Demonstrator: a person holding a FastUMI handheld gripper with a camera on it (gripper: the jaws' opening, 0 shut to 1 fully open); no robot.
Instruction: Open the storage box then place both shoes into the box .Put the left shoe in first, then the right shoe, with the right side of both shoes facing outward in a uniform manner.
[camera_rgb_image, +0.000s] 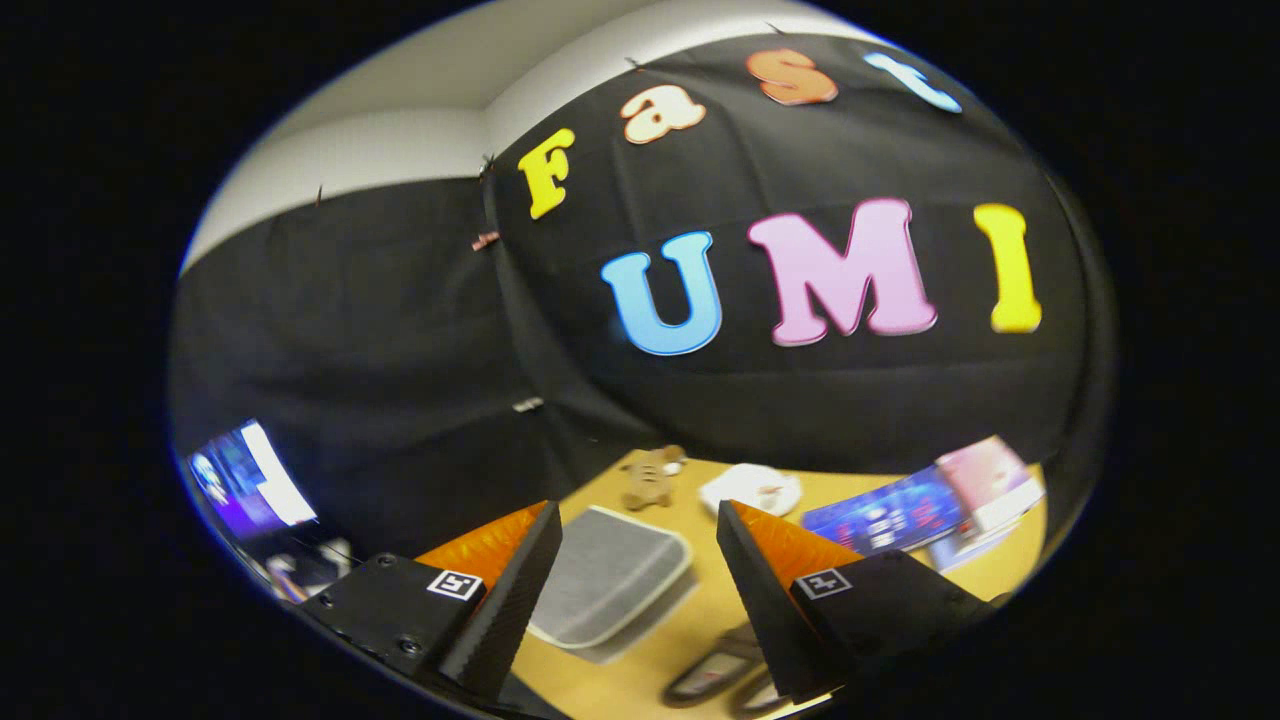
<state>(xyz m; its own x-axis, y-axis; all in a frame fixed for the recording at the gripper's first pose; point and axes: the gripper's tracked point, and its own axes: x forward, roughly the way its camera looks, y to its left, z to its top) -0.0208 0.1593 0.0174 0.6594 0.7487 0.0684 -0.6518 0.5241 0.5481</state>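
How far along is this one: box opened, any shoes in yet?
Nothing looks done. The storage box lies on the wooden table between the fingers and ahead of them, lid apparently closed. The shoes sit on the table near the fingertips, outside the box. The gripper is open, holding nothing. Opening the box and placing both shoes remain.
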